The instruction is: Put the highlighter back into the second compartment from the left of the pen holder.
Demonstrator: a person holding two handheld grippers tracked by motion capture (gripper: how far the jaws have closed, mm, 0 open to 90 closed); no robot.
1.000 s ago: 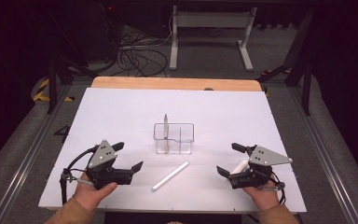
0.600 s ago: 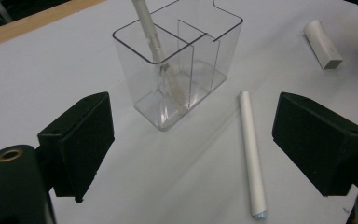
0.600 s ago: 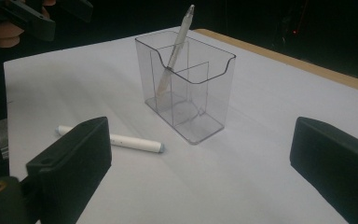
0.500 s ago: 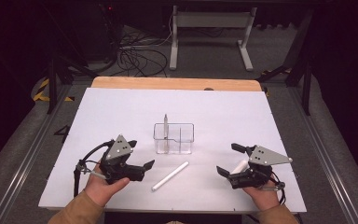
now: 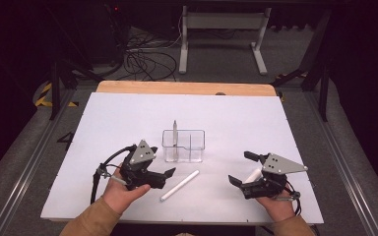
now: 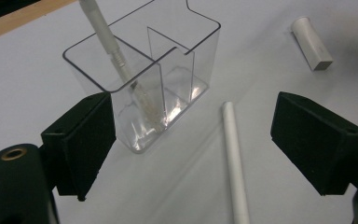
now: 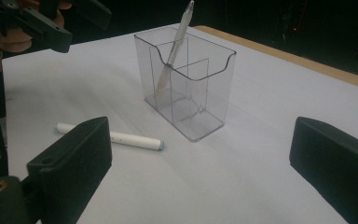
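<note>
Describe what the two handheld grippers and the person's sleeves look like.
Both the left gripper and the right gripper are black, each with two blocky jaws and a grey three-cornered plate on top. A black cable loops from the left one. The sleeves are tan.

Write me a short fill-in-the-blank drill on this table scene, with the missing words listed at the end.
1. The pen stands inside the clear ____ holder.
2. The white marker lies flat on the ____, outside the holder.
3. The left gripper hovers near the marker with its jaws ____.
4. A small white cap lies near the ____ gripper.

Missing words: plastic; table; open; right
</note>
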